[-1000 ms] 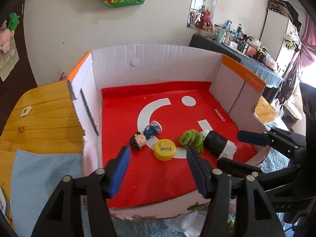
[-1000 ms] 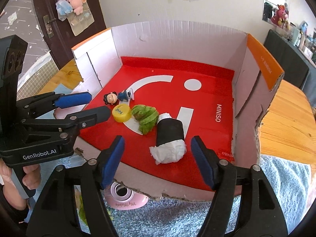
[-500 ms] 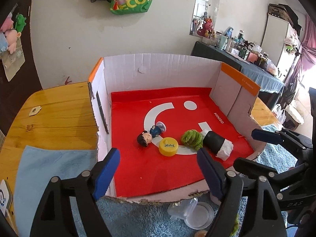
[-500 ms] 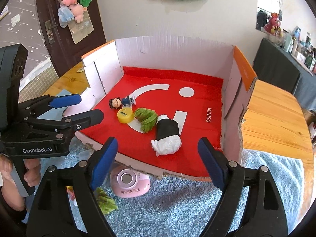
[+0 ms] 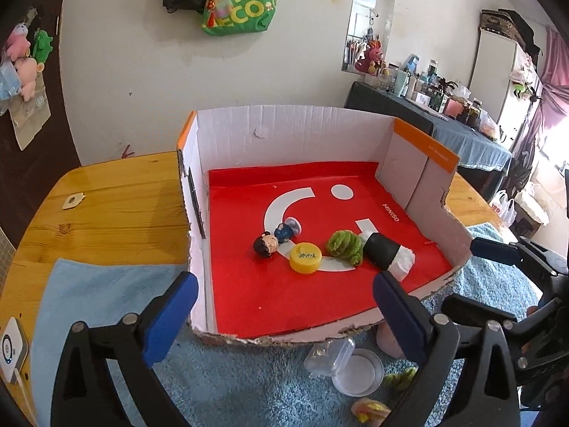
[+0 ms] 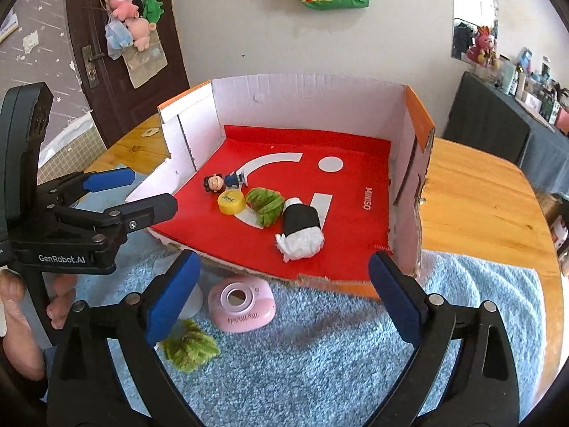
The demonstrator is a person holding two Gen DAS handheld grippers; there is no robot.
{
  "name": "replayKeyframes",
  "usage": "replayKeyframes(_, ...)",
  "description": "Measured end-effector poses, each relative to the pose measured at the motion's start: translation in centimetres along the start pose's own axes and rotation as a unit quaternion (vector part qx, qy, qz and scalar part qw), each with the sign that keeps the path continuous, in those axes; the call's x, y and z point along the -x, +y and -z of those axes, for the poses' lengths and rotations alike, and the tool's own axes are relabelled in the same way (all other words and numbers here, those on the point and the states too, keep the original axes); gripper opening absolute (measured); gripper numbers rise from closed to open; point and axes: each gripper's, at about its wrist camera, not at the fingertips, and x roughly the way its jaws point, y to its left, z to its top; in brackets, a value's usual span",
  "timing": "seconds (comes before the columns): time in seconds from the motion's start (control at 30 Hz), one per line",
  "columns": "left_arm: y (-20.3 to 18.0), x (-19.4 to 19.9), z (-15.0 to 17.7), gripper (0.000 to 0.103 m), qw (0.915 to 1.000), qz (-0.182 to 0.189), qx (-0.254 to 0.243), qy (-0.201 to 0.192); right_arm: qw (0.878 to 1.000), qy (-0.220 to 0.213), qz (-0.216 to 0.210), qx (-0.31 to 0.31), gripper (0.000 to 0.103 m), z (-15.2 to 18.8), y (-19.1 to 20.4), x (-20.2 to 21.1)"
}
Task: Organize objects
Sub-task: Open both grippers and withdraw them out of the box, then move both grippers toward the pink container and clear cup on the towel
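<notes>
A cardboard box (image 5: 295,135) with a red floor holds a small figurine (image 5: 272,240), a yellow lid (image 5: 306,258), a green fuzzy toy (image 5: 345,243) and a black-and-white roll (image 5: 387,252). The same things show in the right wrist view: figurine (image 6: 222,181), lid (image 6: 232,202), green toy (image 6: 266,206), roll (image 6: 300,227). My left gripper (image 5: 284,316) is open and empty in front of the box. My right gripper (image 6: 281,299) is open and empty, above the blue mat. On the mat lie a pink toy camera (image 6: 242,302), a green fuzzy piece (image 6: 190,345) and a clear plastic case (image 5: 345,359).
The box sits on a wooden table (image 6: 473,206) with a blue fluffy mat (image 6: 355,356) in front. A white device (image 5: 12,348) lies at the left edge. A small yellow-pink item (image 5: 370,409) lies on the mat. A cluttered dark table (image 5: 444,124) stands behind.
Both grippers have pulled back from the box and opened wider. More of the mat and the things lying on it has come into view.
</notes>
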Motion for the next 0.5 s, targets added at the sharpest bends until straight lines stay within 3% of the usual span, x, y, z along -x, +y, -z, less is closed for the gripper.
replayKeyframes(0.13,-0.2,0.6,0.4,0.1,1.0,-0.004,-0.007,-0.005,1.0,-0.009,0.007,-0.002,0.103,0.5,0.1,0.6)
replayKeyframes(0.5,-0.1,1.7,1.7,0.103,1.0,0.0,0.0,-0.008,1.0,-0.013,0.0,-0.005,0.103,1.9,0.4,1.5)
